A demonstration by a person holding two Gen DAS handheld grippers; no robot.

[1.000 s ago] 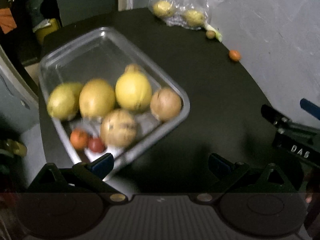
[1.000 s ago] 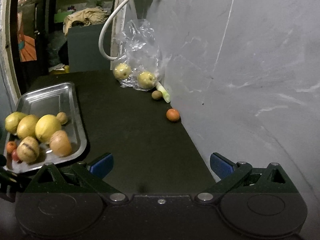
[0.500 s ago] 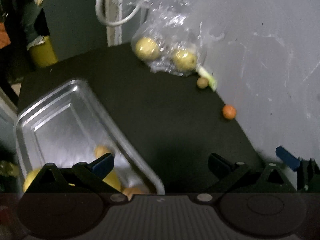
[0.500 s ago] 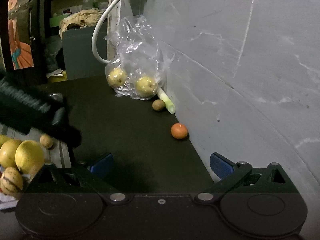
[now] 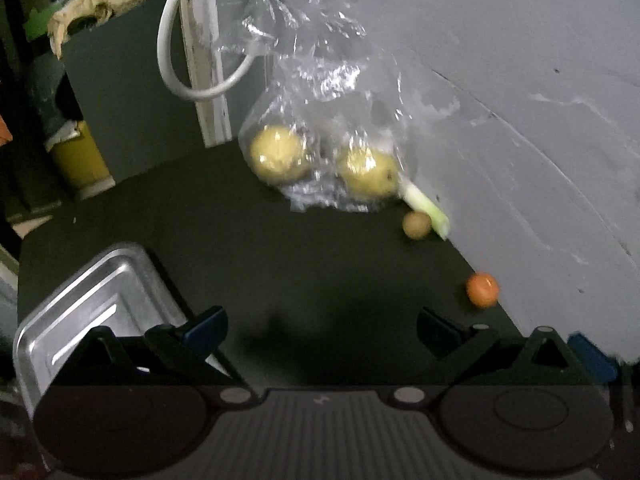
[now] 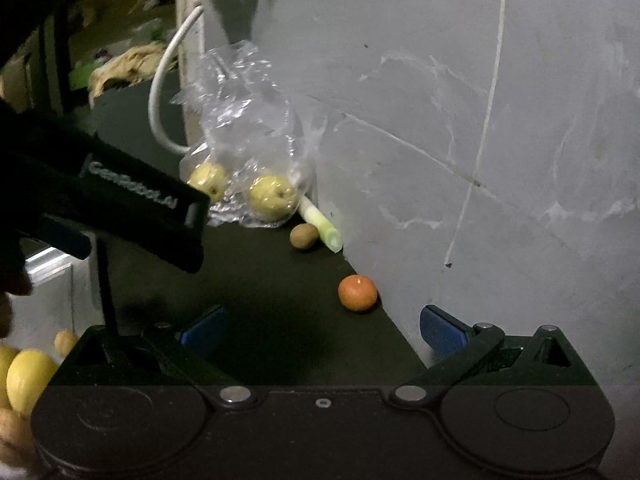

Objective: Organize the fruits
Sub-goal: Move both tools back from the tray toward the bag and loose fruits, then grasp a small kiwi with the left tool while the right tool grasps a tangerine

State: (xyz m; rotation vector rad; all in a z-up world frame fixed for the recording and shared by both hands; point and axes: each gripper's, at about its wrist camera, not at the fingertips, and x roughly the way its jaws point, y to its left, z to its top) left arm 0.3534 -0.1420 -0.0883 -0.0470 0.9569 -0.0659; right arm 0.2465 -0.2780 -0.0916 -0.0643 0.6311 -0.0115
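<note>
Both tools released, nothing between the fingers. Left tool point(image 5: 320, 330) points across the dark desk point(image 5: 280, 264) at the clear bag point(image 5: 320, 120) with two yellow fruits inside; right tool point(image 6: 322, 330) looks at the same corner. Loose fruit: orange one point(image 6: 357, 293) against the wall point(image 6: 480, 120), small brown one point(image 6: 304, 235) just beside the green stalk point(image 6: 322, 222). Metal tray point(image 5: 100, 300) sits at my left, already holding several yellow and brown fruits point(image 6: 30, 372).

Risks — the orange one is round and tight to the wall, so a finger may hit the wall or nudge it into a roll along the desk edge. The bag is thin and slack; pinching film instead of fruit would drag both fruits or tear it. The left tool's body crosses the right camera, so the two could collide if both go for that corner.

Versus a second ago: left view was over the tray's fruit; now it has swung forward to the bag, with only the tray's empty end showing.
</note>
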